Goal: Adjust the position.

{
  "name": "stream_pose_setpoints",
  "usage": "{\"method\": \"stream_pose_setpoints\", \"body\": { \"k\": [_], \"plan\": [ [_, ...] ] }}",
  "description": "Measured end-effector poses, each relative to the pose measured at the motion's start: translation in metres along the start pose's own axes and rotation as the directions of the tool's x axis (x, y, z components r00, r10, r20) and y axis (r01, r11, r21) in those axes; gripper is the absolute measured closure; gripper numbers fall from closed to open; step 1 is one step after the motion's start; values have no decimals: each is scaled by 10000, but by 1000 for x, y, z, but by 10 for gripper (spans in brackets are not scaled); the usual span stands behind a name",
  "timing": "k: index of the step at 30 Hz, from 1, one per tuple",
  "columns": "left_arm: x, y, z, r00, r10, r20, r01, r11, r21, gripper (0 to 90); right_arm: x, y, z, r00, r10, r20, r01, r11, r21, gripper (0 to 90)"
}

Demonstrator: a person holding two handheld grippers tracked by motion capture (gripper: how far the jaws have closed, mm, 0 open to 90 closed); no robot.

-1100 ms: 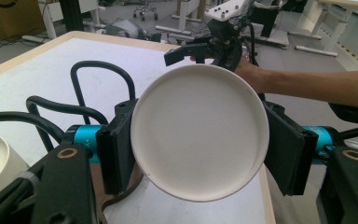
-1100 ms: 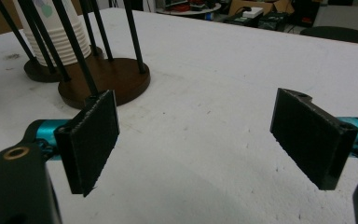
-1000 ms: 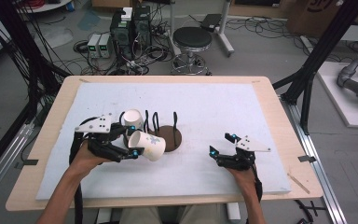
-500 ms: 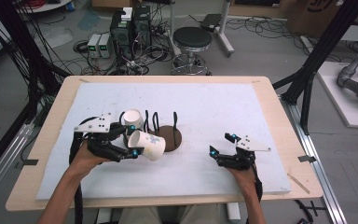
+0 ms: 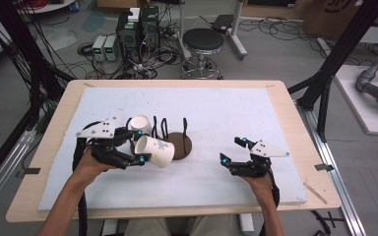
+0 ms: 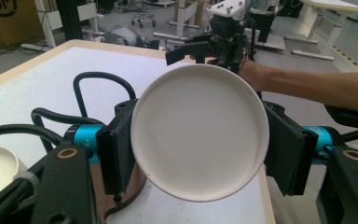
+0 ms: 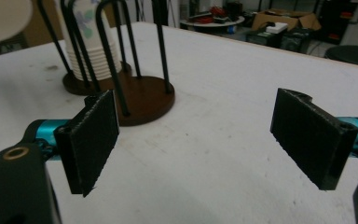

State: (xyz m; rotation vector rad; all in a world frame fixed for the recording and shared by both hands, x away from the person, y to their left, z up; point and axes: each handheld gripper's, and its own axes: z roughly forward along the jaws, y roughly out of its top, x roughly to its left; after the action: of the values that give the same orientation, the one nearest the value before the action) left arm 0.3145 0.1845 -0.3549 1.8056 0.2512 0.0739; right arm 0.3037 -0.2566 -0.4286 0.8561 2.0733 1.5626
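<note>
Paper cup (image 5: pixel 155 150), sideways, clamped in left tongs (image 5: pixel 139 151)

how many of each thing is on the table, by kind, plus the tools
single paper cup, held in the left tool: 1
stack of paper cups, cups too nested to count: 1
cup rack: 1
tools, with the right tool: 2
total: 5

Left tool (image 5: pixel 139 150) clamped — right tool (image 5: pixel 232 152) jaws apart, seemingly hovering.
</note>
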Motion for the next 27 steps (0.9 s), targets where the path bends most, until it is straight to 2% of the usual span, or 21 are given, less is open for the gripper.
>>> {"method": "stream_pose_setpoints", "body": {
  "k": [5,11,14,19,26,27],
  "plan": [
    [0,0,-1,10000,18,-13,-18,10000,-42,340,5,12,0,9979,-342,-549,343,9994,7,156],
    [1,-1,-1,10000,-17,-44,16,9999,-111,340,11,20,2,9934,-474,-1044,479,9988,22,156],
    [0,-2,0,10000,-43,-22,43,9998,-186,341,16,30,4,9869,-633,-1481,630,9980,-66,156],
    [-1,-3,4,10000,-38,22,38,9999,-152,341,22,42,5,9794,-945,-1785,940,9955,-111,156],
    [-3,-5,11,10000,-70,-57,69,9998,-207,340,28,60,8,9599,-1194,-2536,1235,9923,5,156],
    [-3,-5,11,10000,-70,-57,69,9998,-207,341,28,60,8,9599,-1194,-2536,1235,9923,5,156]
  ]
}}
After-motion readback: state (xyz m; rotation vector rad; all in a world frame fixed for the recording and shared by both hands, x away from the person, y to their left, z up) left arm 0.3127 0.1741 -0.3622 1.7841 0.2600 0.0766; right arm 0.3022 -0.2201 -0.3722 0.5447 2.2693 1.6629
